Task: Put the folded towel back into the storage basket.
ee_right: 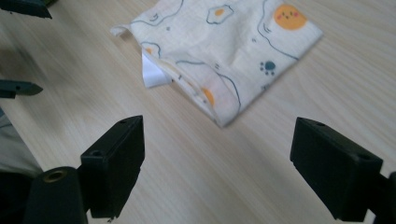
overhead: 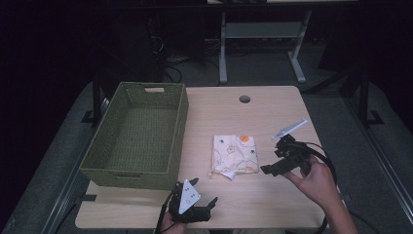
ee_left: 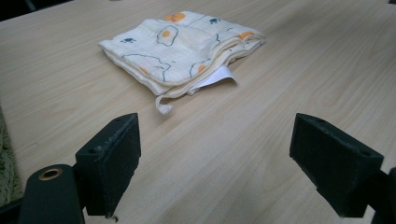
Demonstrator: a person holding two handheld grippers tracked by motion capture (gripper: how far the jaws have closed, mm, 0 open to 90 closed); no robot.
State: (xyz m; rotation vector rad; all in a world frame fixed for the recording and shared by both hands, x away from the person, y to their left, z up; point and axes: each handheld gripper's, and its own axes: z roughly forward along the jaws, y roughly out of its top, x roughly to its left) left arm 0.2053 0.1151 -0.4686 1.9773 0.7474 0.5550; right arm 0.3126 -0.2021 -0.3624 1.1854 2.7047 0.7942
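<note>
Lying folded flat, cream cloth (overhead: 234, 154) shows egg prints.

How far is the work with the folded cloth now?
Done: the cloth lies folded on the table. In hand: nothing; left tongs and right tongs are open beside it. Left: probably grasping it and moving it into the green basket.

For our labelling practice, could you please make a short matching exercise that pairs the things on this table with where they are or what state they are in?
Things:
1. woven basket
2. folded cloth
3. left gripper
4. right gripper

Places or states:
A. open, at the table's near edge
B. at the table's left, nothing inside
C. open, just right of the cloth
D. flat at mid-table

Pairs: 1-B, 2-D, 3-A, 4-C
</note>
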